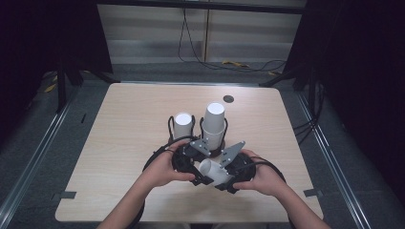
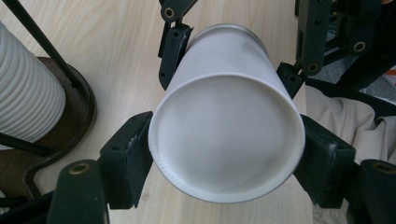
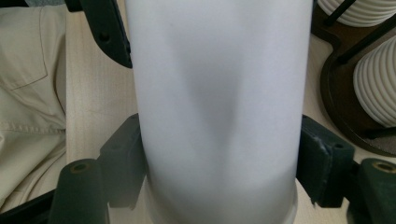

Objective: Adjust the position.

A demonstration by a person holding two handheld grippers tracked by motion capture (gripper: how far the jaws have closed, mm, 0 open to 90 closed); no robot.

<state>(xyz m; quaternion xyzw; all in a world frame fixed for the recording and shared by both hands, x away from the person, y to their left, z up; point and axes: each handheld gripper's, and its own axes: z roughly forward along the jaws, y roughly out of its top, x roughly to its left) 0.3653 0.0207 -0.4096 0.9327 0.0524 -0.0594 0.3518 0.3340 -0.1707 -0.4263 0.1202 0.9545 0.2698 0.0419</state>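
Note:
A white paper cup lies on its side in the air just above the table's near edge, held from both ends. My left gripper is shut on its base end; in the left gripper view the cup's flat bottom faces the camera, with both pads against its rim. My right gripper is shut on the same cup nearer its mouth. In the right gripper view the cup's wall runs away from the camera and is slightly dented between the jaws.
Behind the hands, two dark wire holders carry upside-down stacks of white ribbed cups, a short stack and a taller stack. A small dark disc lies farther back on the wooden table. The person's beige trousers are below the table's edge.

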